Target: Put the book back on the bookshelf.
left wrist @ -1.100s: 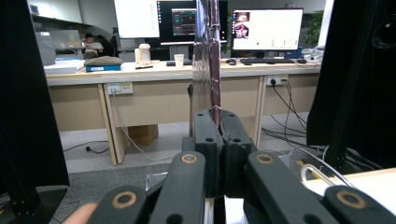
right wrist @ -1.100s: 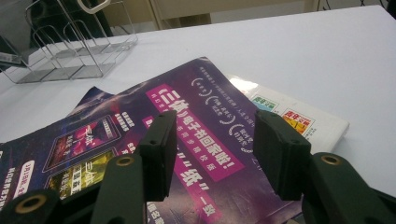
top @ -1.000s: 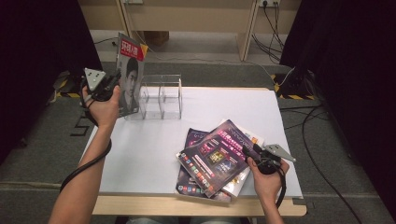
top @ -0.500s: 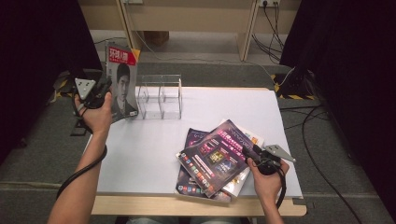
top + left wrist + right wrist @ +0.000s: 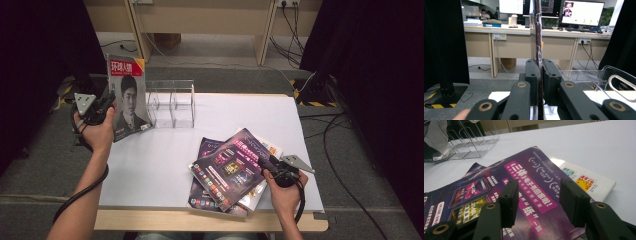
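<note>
While clamped on glossy magazine (image 5: 127, 97) | left hand-held gripper (image 5: 102, 102) beside clear rack (image 5: 172, 102) | right hand-held gripper (image 5: 267, 165) apart

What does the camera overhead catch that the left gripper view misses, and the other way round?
High view alone: the magazine's cover with a portrait, the pile of magazines on the white table, and the right tongs. Left gripper view alone: desks with monitors behind. Both: the left tongs shut on that upright magazine, seen edge-on up close, and the clear plastic rack.
</note>
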The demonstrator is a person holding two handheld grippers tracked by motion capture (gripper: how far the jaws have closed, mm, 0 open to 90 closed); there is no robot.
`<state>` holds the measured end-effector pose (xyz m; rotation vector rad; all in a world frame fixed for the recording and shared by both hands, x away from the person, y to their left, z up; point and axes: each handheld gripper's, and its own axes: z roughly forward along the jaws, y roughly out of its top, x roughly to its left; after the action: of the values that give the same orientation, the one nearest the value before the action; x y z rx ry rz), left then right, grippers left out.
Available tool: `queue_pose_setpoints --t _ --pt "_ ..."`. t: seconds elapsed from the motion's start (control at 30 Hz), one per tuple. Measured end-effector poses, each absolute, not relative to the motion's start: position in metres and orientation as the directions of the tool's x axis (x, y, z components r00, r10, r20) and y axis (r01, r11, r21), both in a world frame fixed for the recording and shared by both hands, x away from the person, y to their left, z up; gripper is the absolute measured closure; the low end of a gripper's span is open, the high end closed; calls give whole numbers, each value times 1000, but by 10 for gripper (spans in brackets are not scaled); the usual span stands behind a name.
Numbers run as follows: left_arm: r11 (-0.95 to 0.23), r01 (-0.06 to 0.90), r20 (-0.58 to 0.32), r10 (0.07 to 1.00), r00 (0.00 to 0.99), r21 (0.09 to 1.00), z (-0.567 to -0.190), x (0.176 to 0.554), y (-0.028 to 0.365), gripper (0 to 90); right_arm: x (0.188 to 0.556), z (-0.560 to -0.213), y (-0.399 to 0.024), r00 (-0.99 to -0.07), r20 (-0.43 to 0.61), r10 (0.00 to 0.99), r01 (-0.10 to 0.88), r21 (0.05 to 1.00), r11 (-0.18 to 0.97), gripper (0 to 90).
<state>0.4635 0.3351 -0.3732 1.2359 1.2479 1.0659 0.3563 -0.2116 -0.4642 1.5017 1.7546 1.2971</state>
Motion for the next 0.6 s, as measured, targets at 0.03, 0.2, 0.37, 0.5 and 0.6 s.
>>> queue_pose_setpoints --t 0.03,0.2,0.37,0.5,0.6 --pt "75 76 -80 995 65 994 -373 463 335 819 356 -464 -212 -277 210 938 474 879 -57 507" --pt "61 124 -67 997 45 990 -371 456 336 786 356 -464 -214 -271 214 938 476 877 -62 505" --pt "51 170 -62 996 59 984 -370 453 336 736 356 -463 -216 -268 216 939 477 876 -66 503" --pt "46 188 -59 996 67 981 -365 456 335 626 356 -462 -215 -270 217 938 478 876 -65 501" --pt "14 253 -38 995 88 967 -361 470 330 576 357 -462 -215 -271 221 937 480 875 -67 498"
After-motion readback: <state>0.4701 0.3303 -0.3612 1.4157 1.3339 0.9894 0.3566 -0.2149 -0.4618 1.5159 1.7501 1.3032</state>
